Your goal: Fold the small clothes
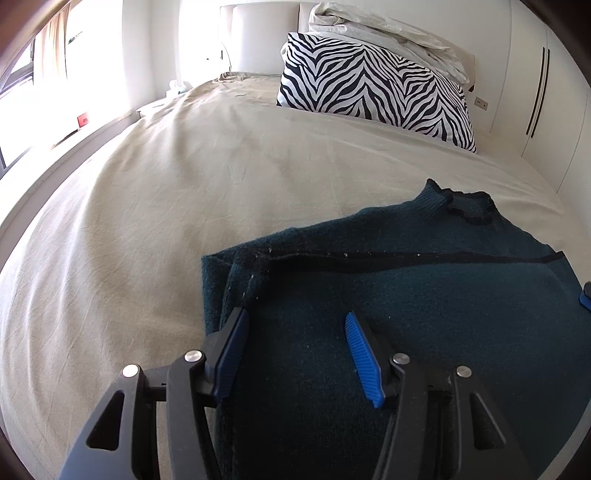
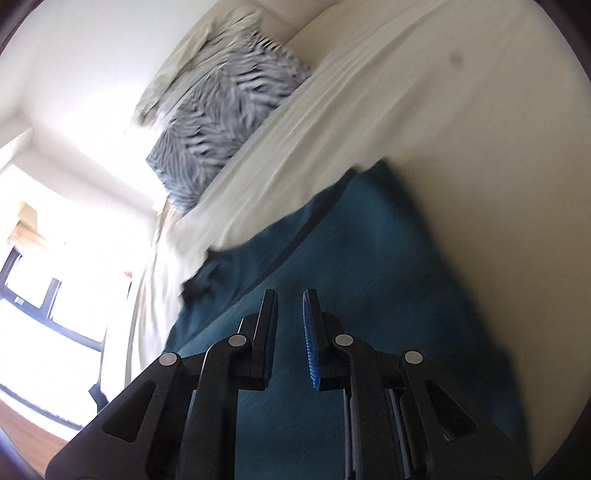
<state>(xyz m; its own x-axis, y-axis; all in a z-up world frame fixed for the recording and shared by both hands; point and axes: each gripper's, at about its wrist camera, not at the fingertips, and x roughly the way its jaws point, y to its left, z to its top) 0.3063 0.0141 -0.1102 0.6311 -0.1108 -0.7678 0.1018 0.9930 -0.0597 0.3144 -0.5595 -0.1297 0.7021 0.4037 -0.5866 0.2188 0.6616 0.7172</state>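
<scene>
A dark teal knit sweater (image 1: 424, 295) lies on the beige bed sheet (image 1: 184, 192), collar toward the pillows, with its left side folded in over the body. My left gripper (image 1: 295, 317) is open and hovers just above the folded left part, holding nothing. In the right wrist view, which is tilted and motion-blurred, the sweater (image 2: 351, 266) lies under my right gripper (image 2: 290, 295). Its jaws stand a narrow gap apart with no cloth between them. A blue tip of the right gripper (image 1: 585, 295) shows at the right edge of the left wrist view.
A zebra-print pillow (image 1: 373, 85) lies at the head of the bed with a crumpled white duvet (image 1: 388, 33) behind it. A bright window (image 1: 44, 92) and ledge run along the left. White wardrobe doors (image 1: 535, 92) stand at the right.
</scene>
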